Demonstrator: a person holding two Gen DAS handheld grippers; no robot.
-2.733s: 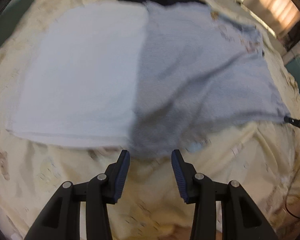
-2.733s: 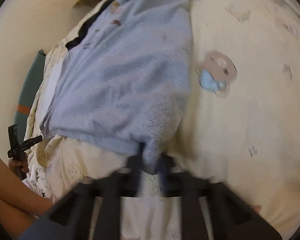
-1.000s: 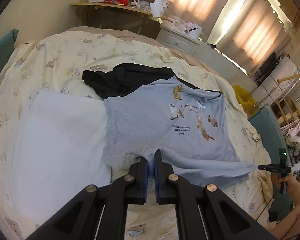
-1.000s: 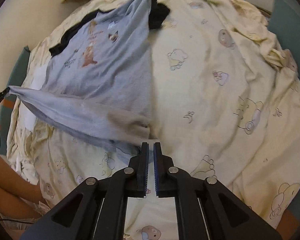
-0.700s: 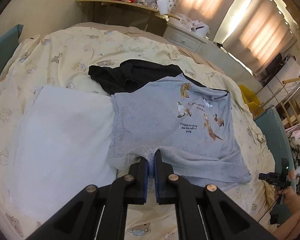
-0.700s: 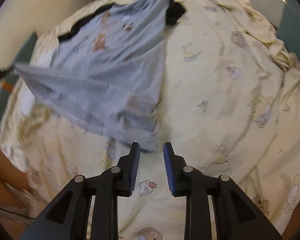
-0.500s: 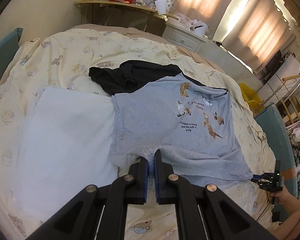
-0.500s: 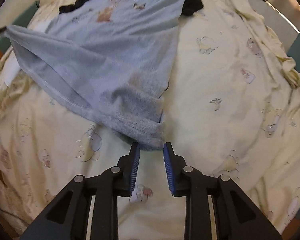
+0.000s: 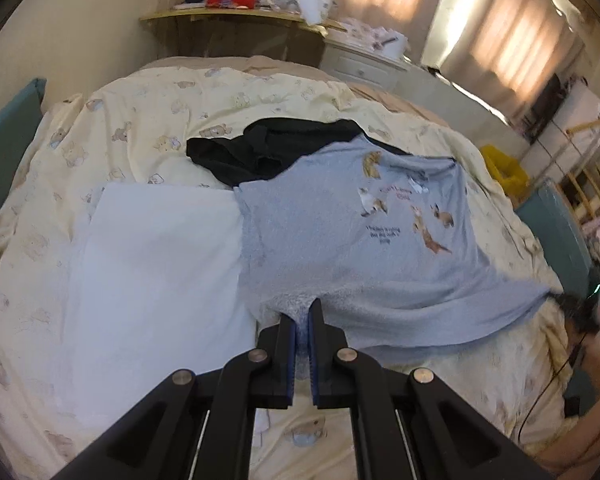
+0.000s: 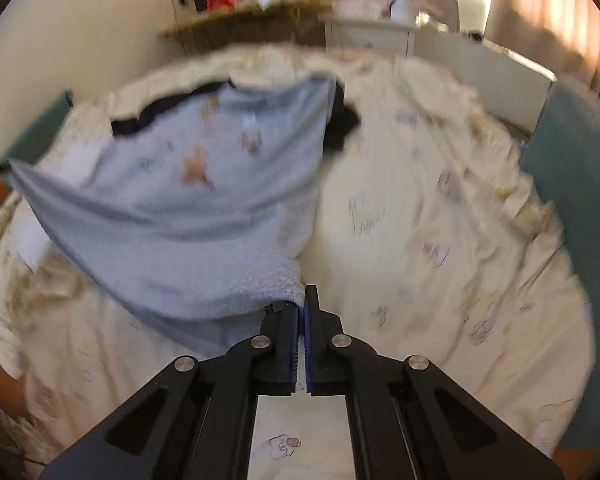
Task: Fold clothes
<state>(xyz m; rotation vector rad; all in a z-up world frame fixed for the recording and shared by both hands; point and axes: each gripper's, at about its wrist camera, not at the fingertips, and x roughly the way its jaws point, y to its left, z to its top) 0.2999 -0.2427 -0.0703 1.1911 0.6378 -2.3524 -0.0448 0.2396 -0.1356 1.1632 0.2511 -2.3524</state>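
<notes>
Trouble is brewing on the bed, where the left gripper and right gripper are each clamping a hem corner of the grey T-shirt, risking slippage from thin bites.

Right wrist view blurred w/ motion: print on the grey shirt unreadable there. Black garment partly hidden under shirt. Shelf clutter too small to ID. Right gripper just a dark smear at shirt's far corner.
</notes>
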